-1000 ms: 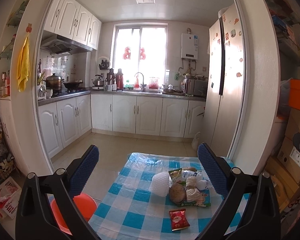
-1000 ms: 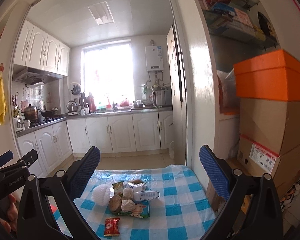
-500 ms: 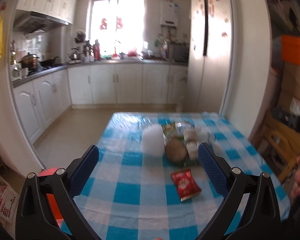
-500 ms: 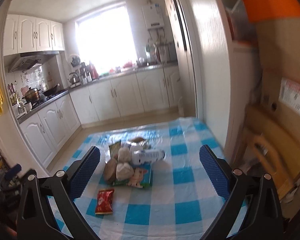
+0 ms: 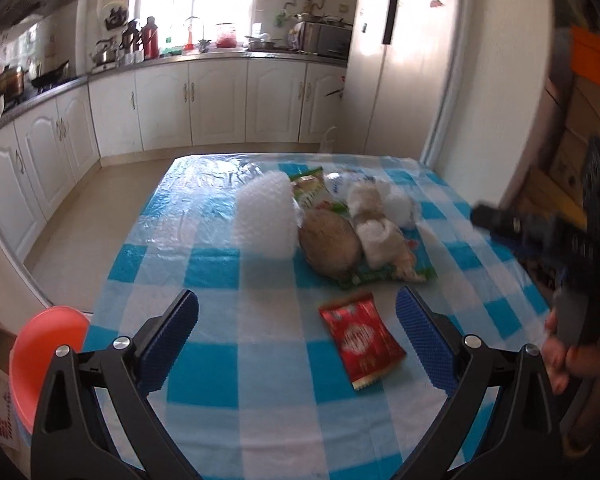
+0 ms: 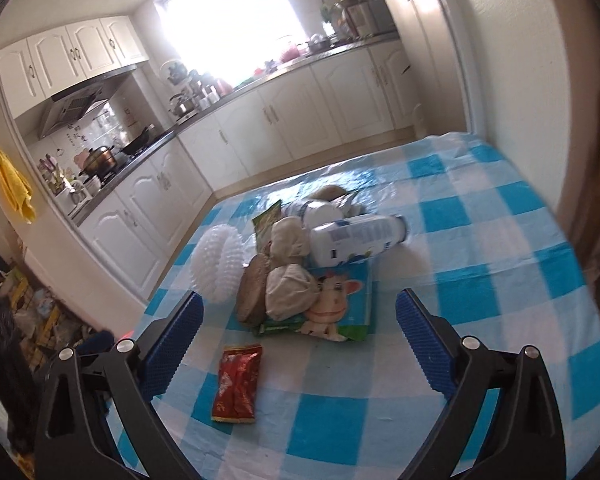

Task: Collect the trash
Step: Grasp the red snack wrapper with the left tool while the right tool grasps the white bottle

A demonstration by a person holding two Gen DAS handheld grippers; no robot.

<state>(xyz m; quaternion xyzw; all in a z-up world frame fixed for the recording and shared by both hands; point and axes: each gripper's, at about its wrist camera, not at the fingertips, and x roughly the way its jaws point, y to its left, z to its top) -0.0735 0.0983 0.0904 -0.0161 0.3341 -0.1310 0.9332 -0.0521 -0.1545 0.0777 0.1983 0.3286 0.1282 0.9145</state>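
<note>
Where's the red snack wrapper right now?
The red snack wrapper lies flat on the checked tablecloth, apart from and nearer the cameras than the trash pile, low centre in both wrist views.

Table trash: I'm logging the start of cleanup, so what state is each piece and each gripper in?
Red snack packet: flat, alone, nearest the grippers.
White bottle: on its side atop the pile.
Green cartoon bag: flat under the pile.
White foam net: beside the pile.
Left gripper: open, empty.
Right gripper: open, empty, jaws just closing slightly.

Bright daylight from window (image 6: 236, 20), blown out; fisheye bending edges; slight motion blur.
</note>
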